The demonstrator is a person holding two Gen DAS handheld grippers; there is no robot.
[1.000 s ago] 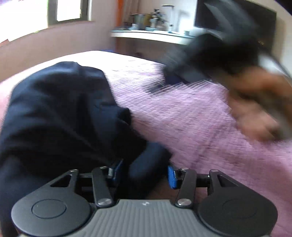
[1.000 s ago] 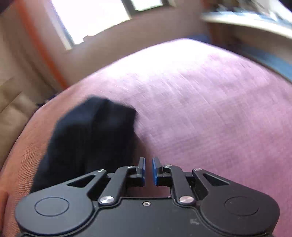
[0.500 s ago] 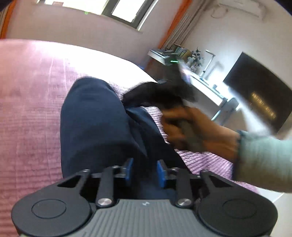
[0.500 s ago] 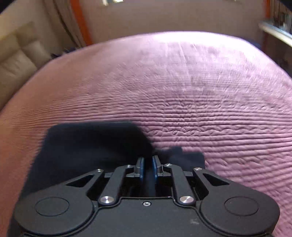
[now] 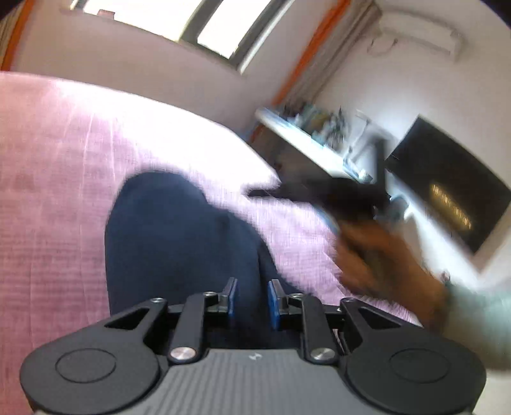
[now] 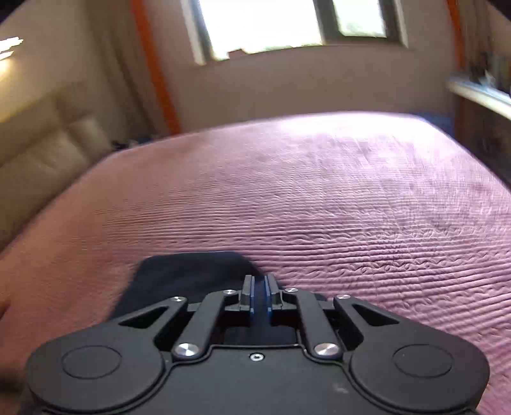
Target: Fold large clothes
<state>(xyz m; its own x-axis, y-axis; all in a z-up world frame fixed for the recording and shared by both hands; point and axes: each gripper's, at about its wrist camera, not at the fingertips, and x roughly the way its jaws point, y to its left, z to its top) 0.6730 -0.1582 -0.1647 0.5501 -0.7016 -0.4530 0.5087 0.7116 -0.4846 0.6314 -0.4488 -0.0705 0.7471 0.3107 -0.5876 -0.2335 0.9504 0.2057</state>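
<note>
Nearest, the left gripper [image 5: 249, 298] has its blue pads partly closed, pinching a fold of the dark navy garment [image 5: 179, 236]; cloth fills the gap between them. From there the garment stretches away in a long rounded heap over the pink bedspread [image 5: 57, 198]. To its right, blurred, the person's right hand [image 5: 380, 255] carries the right gripper [image 6: 259, 295], whose jaws are almost together and clamp a dark edge of the same garment. Farther off, right of the bed, stand a cluttered white shelf [image 5: 303, 140] and a black screen [image 5: 447, 198]; a bright window [image 6: 287, 25] lies beyond.
</note>
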